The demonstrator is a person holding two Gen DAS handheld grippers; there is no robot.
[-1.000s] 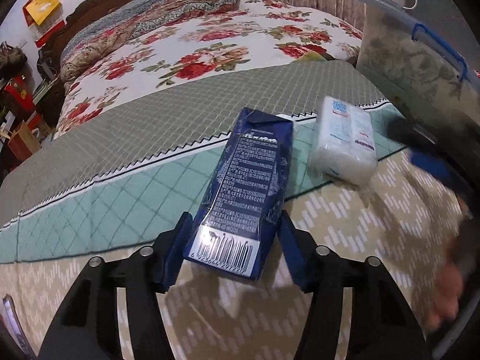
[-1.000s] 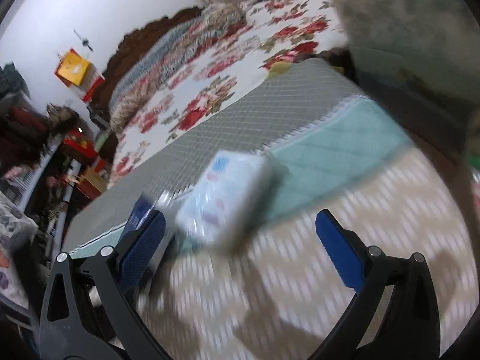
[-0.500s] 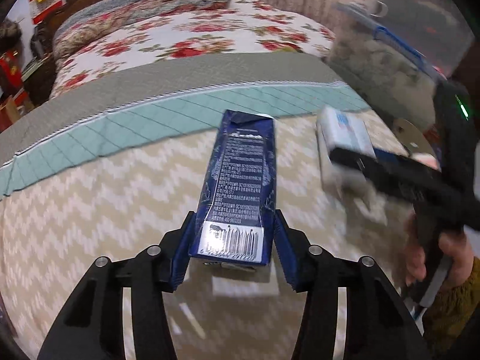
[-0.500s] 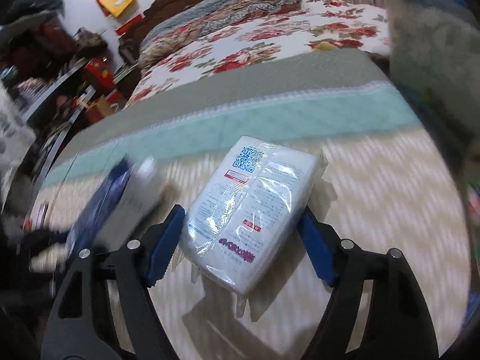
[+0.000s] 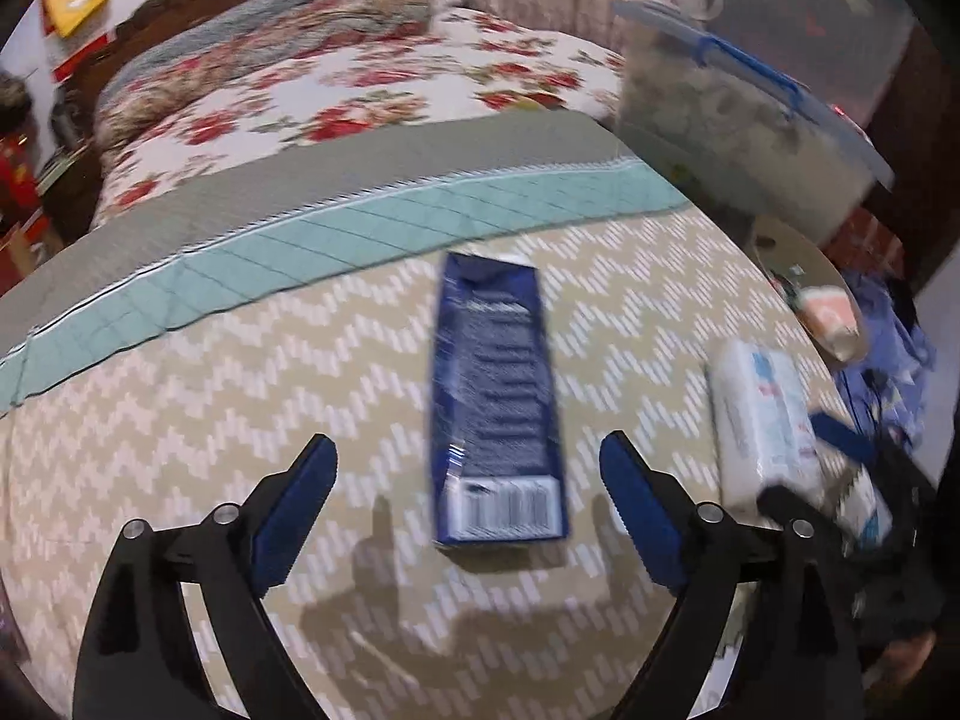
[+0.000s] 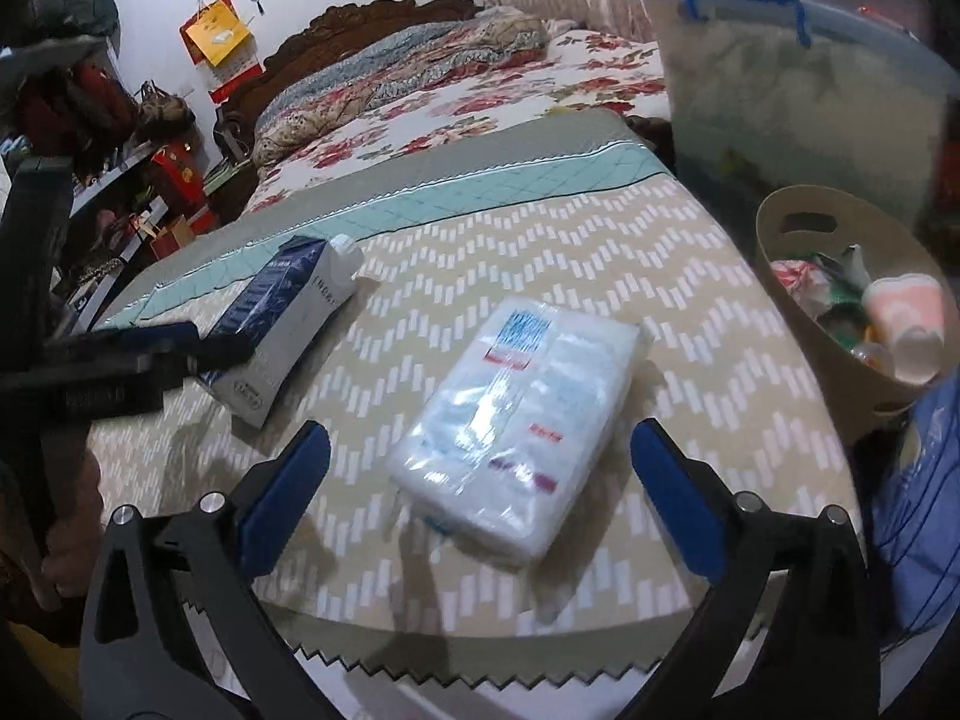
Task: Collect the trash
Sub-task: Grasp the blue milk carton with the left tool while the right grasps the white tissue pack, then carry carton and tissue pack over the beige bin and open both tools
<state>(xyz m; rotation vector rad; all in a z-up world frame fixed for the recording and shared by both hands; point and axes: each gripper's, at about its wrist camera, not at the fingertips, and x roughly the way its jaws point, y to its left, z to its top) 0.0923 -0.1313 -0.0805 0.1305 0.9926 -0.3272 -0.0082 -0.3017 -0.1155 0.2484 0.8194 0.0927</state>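
The blue carton (image 5: 498,402) lies flat on the zigzag-patterned blanket (image 5: 240,396), its long axis running straight away from the left gripper (image 5: 468,474); the barcode end faces the gripper and the folded top points toward the teal band (image 5: 360,228) of the bedding. The left gripper's jaws are opening, spread well clear on either side of the carton's near end, with no pad touching it. In the right wrist view the same carton shows a white side and a white cap (image 6: 345,246) at its far end.

The tissue pack (image 6: 516,420), wrapped in clear plastic, lies flat to the right of the carton, well apart from it. Its long axis slants from near-left to far-right between the fingers of the right gripper (image 6: 480,480), whose jaws are opening too; both blue pads stand off the pack's sides, so it is released.

Just right of the pack the blanket drops off at the bed's edge, where a tan basket (image 6: 780,276) with a handle slot sits, already holding crumpled wrappers and a pink cup (image 6: 906,306). The near blanket edge is a sawtooth trim (image 6: 480,672). Open blanket lies between the two items and beyond them up to the teal band. A clear storage bin (image 6: 810,96) with a blue latch stands behind the basket
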